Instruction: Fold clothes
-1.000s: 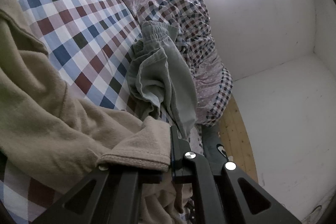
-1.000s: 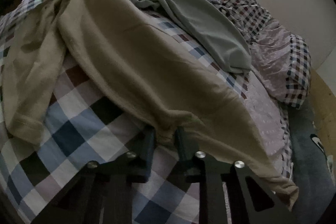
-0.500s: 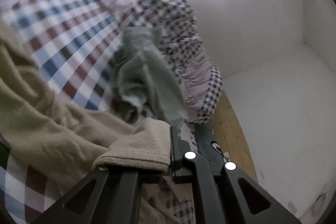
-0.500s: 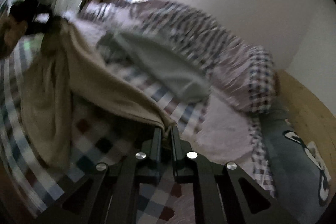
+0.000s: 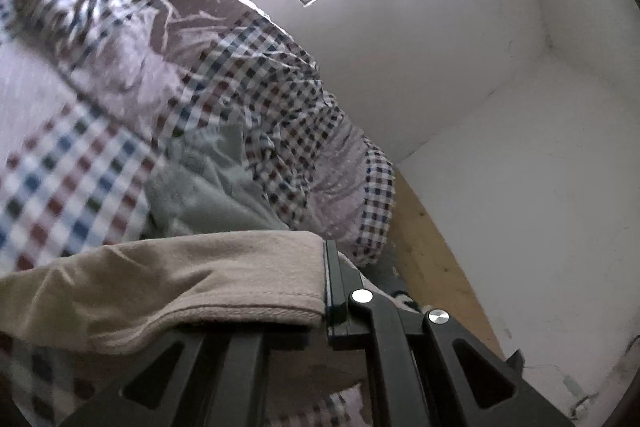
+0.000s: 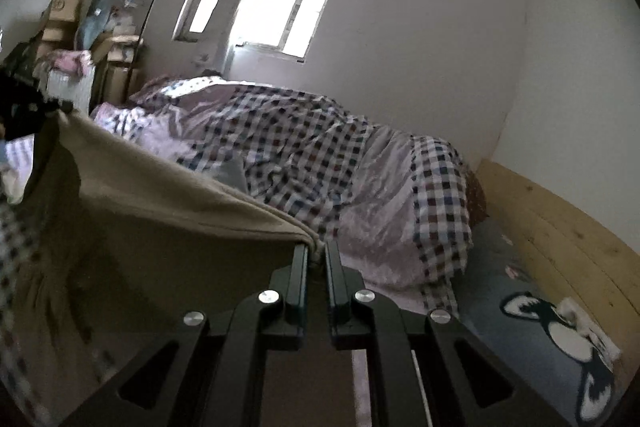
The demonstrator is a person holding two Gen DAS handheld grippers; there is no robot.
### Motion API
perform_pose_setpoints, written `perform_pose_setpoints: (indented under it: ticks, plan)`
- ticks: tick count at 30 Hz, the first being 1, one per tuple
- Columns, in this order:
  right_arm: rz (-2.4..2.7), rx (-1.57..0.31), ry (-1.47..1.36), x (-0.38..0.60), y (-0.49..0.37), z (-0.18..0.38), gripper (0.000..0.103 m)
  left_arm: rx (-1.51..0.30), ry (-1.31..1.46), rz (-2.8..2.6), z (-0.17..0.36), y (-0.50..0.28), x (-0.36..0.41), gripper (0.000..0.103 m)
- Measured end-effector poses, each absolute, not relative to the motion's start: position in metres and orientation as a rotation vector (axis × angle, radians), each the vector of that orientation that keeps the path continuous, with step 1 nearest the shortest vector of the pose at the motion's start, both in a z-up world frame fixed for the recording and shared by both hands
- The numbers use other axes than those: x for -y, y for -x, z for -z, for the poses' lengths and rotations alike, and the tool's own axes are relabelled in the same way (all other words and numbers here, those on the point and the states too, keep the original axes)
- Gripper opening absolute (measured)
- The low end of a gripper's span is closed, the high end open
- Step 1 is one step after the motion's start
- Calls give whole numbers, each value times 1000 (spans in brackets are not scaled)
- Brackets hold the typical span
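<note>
One beige knit garment (image 6: 160,211) hangs between two grippers: left gripper (image 5: 325,281) and right gripper (image 6: 316,255) each pinch its hem above the checked bedsheet (image 5: 68,179).

The beige garment (image 5: 168,279) covers the left-hand side of the left gripper (image 5: 326,283), so only one of its jaws shows. Beyond the jaws, the checked bedsheet (image 5: 60,179) is smeared by motion. Left of the right gripper (image 6: 316,259), the garment runs past the picture's edge; the shelf clutter (image 6: 80,39) is perhaps boxes.
</note>
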State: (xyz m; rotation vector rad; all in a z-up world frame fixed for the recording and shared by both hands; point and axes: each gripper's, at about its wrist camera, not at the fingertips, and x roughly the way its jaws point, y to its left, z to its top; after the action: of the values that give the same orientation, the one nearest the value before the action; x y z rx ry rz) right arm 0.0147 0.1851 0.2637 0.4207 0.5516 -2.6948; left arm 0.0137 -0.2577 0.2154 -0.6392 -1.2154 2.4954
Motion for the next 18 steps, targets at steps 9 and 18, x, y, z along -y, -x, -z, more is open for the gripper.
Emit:
perform_pose_setpoints:
  ticks: [9,18]
  plan:
    - [2717,-531,-559,-124,149,-273,6,1169,748,-2613,-234,128,284,3]
    - [2833,-545,-835,-63,277,-205,16,1189,1038,-2629,-164,253,301,26]
